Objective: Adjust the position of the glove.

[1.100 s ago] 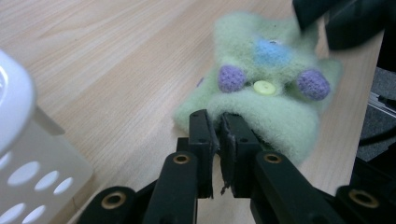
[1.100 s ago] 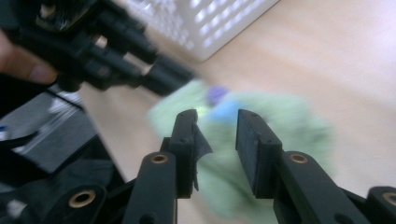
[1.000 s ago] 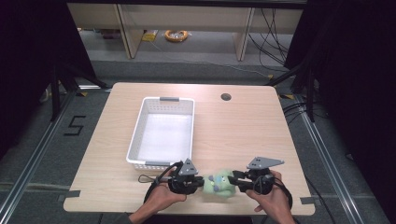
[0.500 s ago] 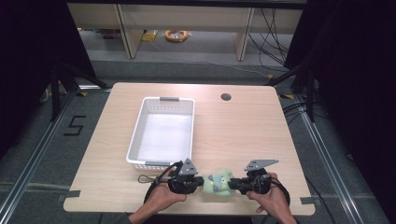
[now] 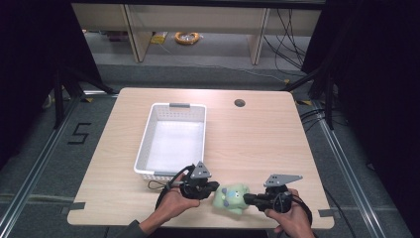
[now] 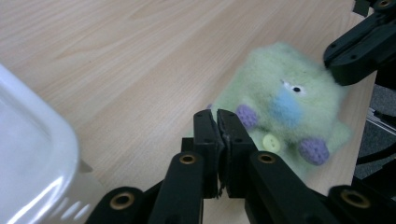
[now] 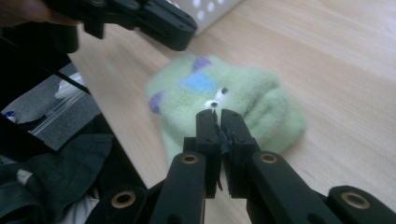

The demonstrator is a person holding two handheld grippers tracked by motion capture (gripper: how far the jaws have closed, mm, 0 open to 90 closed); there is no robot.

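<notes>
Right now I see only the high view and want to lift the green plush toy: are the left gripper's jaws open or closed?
Observer: Closed. The left gripper has its jaws pressed together, tips at the plush toy's edge; pinched fabric I cannot tell.
Operator: And the right one?
Observer: The right gripper is shut too, tips near the toy's eyes.
Operator: Which side faces up?
Observer: Its face: blue nose, yellow button.

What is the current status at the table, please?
Left gripper and right gripper: jaws shut, each pinching the green plush toy's fuzz from opposite sides. Toy at near table edge. White basket empty, path clear.
</notes>
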